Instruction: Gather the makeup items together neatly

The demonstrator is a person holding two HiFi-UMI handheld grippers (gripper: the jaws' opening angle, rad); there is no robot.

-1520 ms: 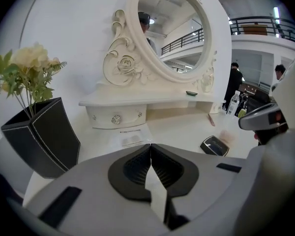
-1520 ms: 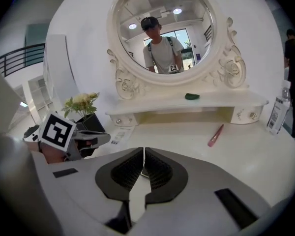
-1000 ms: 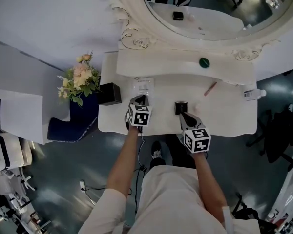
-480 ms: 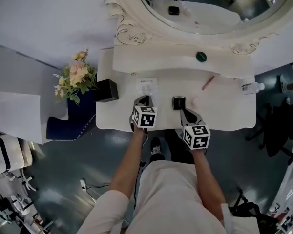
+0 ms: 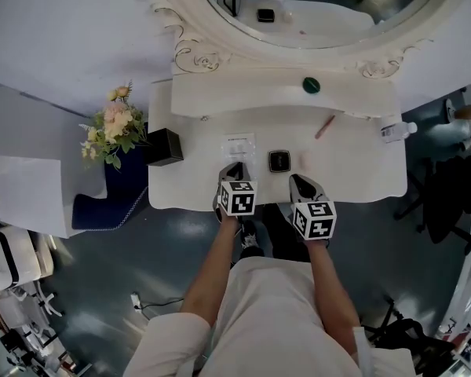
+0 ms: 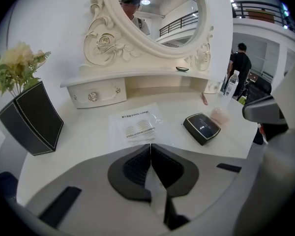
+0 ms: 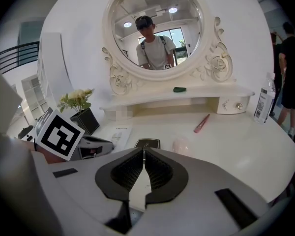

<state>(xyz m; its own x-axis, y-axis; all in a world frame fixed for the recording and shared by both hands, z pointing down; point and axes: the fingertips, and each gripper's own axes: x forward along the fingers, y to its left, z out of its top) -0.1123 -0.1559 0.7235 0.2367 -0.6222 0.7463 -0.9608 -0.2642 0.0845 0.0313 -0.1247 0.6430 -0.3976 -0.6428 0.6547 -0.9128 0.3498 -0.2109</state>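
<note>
A black compact (image 5: 279, 161) lies mid-table with a pale pink puff (image 5: 304, 161) just right of it. Left of them lies a clear printed packet (image 5: 238, 144). A pink pencil (image 5: 324, 127) lies farther back right, and a green item (image 5: 311, 86) sits on the raised shelf. My left gripper (image 5: 234, 171) is shut and empty at the front edge, just short of the packet (image 6: 137, 127). My right gripper (image 5: 298, 181) is also shut and empty, a little short of the compact (image 7: 147, 143) and the puff (image 7: 181, 145).
A black square vase (image 5: 164, 147) with flowers (image 5: 110, 128) stands at the table's left end. A water bottle (image 5: 396, 130) stands at the right end. The ornate mirror (image 5: 298, 6) and the drawer shelf (image 5: 243, 100) rise along the back. A person stands beyond the bottle (image 6: 231, 84).
Both grippers have drawn back a little toward the table's front edge; the right one is now farther from the compact. The head view has shifted. Nothing on the table has moved.
</note>
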